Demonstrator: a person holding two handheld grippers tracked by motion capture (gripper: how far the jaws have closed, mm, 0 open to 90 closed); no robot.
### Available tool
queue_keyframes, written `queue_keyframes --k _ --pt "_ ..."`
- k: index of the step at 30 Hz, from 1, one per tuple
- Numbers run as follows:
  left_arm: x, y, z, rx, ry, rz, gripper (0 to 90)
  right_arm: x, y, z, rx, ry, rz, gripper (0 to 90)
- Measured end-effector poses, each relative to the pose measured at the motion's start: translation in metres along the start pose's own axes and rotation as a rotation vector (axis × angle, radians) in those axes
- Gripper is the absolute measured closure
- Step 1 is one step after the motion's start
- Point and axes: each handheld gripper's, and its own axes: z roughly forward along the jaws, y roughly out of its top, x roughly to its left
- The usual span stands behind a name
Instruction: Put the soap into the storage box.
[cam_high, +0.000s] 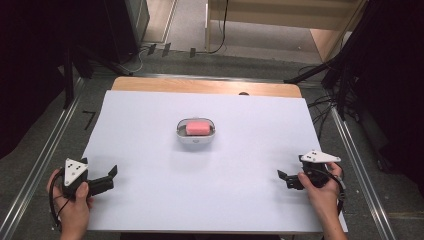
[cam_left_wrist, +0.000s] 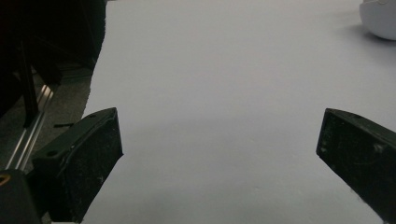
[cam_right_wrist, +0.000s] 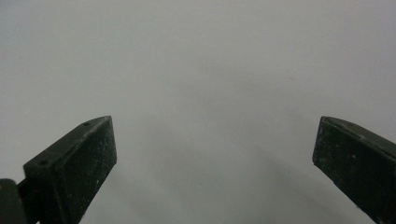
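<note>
A small white oval dish holding a pink block sits at the middle of the white sheet. My left gripper rests near the sheet's front left corner, held by a hand, jaws wide apart with nothing between them. In the left gripper view the left gripper looks across bare sheet, and the dish's edge shows at the top right. My right gripper lies near the front right, also held by a hand. In the right gripper view the right gripper stands open over bare sheet.
The sheet covers a wooden table whose far edge shows. Metal rails run along both sides on the floor. Dark stands and cables crowd the far left and right.
</note>
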Motion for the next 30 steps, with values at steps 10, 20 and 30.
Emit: queue_keyframes --k 10,20,30 --pt "0.0 0.0 0.0 -0.003 0.003 -0.002 0.5 -0.007 -0.029 -0.021 -0.019 -0.043 0.044 0.0" --pt "0.002 0.0 0.0 -0.003 -0.001 -0.024 0.5 -0.019 -0.052 -0.048 -0.077 -0.113 0.106 0.0" --pt "0.006 0.0 -0.001 -0.015 -0.009 -0.056 0.5 -0.005 -0.064 -0.056 -0.108 -0.203 0.058 0.3"
